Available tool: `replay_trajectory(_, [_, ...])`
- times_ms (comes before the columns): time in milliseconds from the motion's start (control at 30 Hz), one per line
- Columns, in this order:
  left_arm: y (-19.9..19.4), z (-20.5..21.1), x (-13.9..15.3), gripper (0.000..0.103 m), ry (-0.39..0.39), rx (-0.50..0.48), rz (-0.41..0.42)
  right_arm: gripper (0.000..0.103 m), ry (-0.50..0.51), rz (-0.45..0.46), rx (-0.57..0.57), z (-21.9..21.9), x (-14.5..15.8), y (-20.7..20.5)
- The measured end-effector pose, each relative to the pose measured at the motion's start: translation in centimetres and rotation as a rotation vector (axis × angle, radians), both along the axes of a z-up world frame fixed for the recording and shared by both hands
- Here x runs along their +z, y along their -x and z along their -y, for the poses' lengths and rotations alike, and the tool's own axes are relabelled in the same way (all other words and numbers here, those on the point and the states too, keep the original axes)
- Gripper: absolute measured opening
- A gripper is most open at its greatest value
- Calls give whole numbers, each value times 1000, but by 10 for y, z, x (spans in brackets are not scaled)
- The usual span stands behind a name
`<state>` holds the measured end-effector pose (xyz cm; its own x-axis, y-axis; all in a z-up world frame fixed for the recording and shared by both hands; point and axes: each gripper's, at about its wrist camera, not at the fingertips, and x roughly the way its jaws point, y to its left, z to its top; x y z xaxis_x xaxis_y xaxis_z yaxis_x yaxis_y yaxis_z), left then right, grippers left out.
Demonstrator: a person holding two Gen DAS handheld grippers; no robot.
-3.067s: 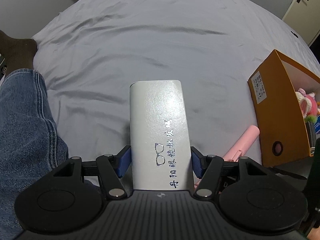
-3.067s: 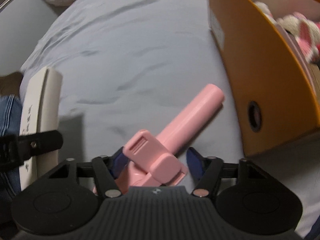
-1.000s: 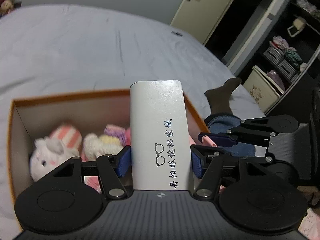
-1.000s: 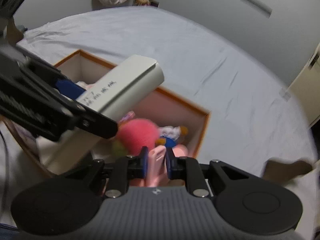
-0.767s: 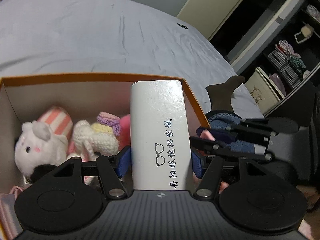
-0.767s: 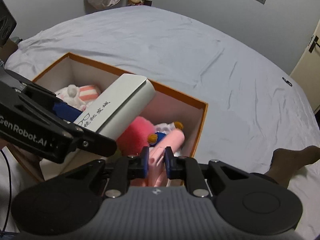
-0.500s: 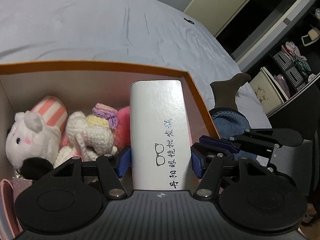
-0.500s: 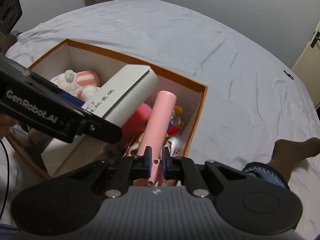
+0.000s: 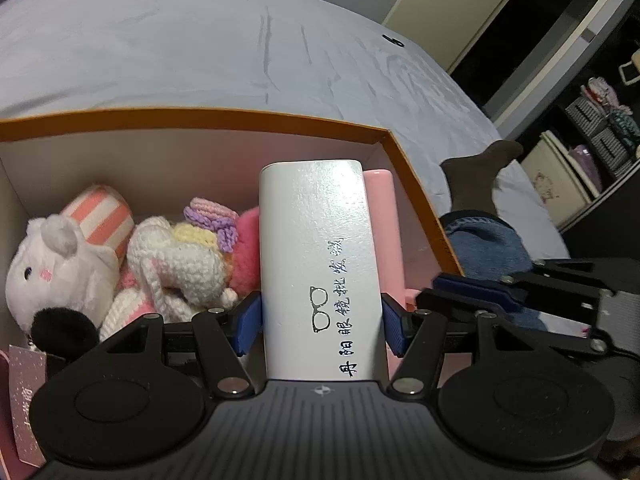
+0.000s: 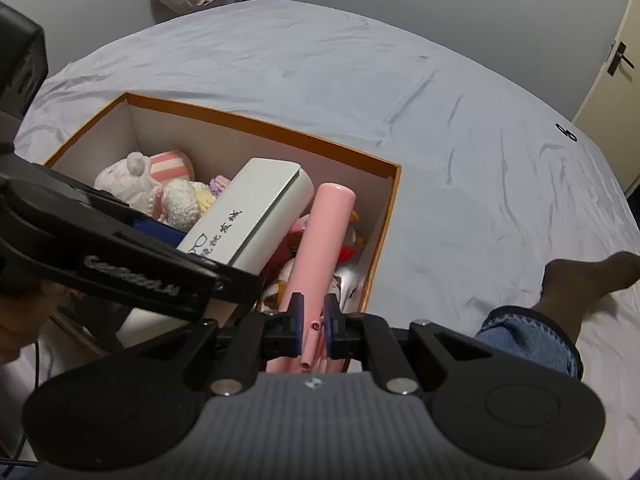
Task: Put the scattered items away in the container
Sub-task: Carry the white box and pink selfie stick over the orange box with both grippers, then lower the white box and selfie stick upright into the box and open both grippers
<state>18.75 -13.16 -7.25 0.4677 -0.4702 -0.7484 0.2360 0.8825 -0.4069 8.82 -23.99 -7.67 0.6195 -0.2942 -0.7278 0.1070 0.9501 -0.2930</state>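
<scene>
Left gripper (image 9: 322,322): your blue pads press on the two long sides of the white glasses case (image 9: 320,264), near its lower end; the jaws are clamped on it.

White glasses case: it sits over the open orange box (image 10: 256,120), pointing at the far wall, above the toys and not yet laid down. The shell looks rigid and smooth, so it should be light and stiff but likely slippery under the pads. Hold it across the narrow width, as you do now.

Right gripper (image 10: 311,326): your jaws are drawn nearly together, pinching the thin base end of the pink tube (image 10: 320,248).

Pink tube: it slants up and away from the pads, its rounded far end above the right inner corner of the box, just beside the case. It looks like hard, light plastic. A hold at the very end probably lets it swing, so lower it gently.

Orange box: it rests on the grey bedsheet (image 10: 360,72), open at the top.

Contents: a white plush bunny (image 9: 52,268) and a crocheted doll (image 9: 180,256) lie at the left, with a pink fluffy toy (image 9: 244,248) at the middle. All look soft and should yield under the case.

Free space: the right side, beside the wall, appears the best place for both items.

Risk: the two grippers are close and could knock together.
</scene>
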Motion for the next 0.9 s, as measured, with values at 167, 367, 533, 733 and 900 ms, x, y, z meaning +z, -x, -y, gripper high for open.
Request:
replay_trajectory(167, [2,8,-3,71,-30,1,23,13,-4,10,-25,1,2,6])
replay_trajectory(367, [5,16,-12,71,-60,-31,-4,14,-12,43,-28,0,11,16])
replay_trajectory(533, [2,19,-12,71,-69,-53,-27,20,-8,54,-25,-3,9,18])
replay_trajectory(733, [0,16,-13,71,-79,-75,-48,21,-25,38,-20,-2,6,17])
replay_trajectory(900, [0,10,-9,71,-83,-89,-58,20,-33,29,-15,-2,3,18])
